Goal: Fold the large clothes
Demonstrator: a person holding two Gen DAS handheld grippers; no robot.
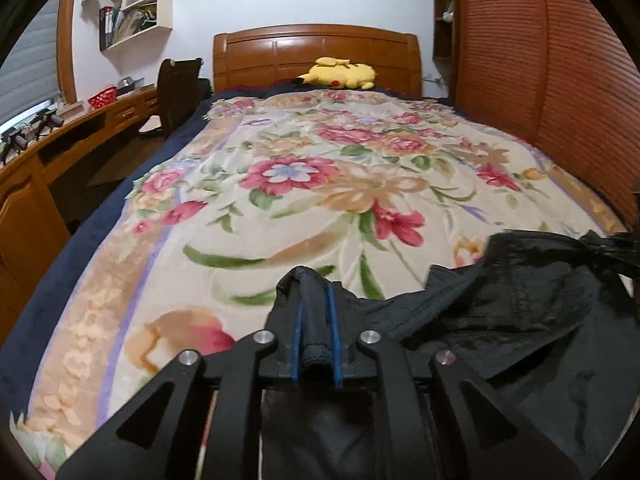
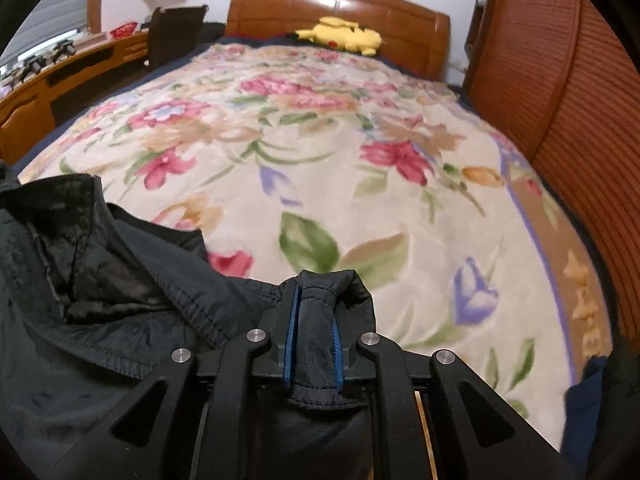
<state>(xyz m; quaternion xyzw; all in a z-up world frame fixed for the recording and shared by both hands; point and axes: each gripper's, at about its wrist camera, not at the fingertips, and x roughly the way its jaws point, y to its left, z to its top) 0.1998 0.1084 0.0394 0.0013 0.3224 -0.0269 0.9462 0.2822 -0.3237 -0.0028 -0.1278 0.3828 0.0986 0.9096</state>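
Black cloth fills the near edge of the left wrist view: a jacket (image 1: 520, 312) lies rumpled on the floral blanket (image 1: 280, 200) at the foot of the bed, spreading to the right. The left tool (image 1: 316, 304) pinches a rolled fold of the jacket between its blue pads (image 1: 298, 332), the jaws nearly together with the cloth bunched between them. Farther off, a yellow plush (image 1: 340, 74) lies against the wooden headboard (image 1: 316, 52). A chair (image 1: 176, 92) stands at the left beside a long counter (image 1: 60, 144), with shelves (image 1: 136, 4) on the wall above.

From the right wrist view, the jacket (image 2: 80, 280) spreads to the left over the blanket (image 2: 360, 160), its lining showing. The right tool (image 2: 316, 308) pinches a ribbed hem or cuff of the jacket between its blue pads (image 2: 292, 328), the jaws nearly together. The plush (image 2: 344, 36) sits by the headboard (image 2: 336, 8), and a slatted wooden door (image 2: 560, 100) runs along the right.
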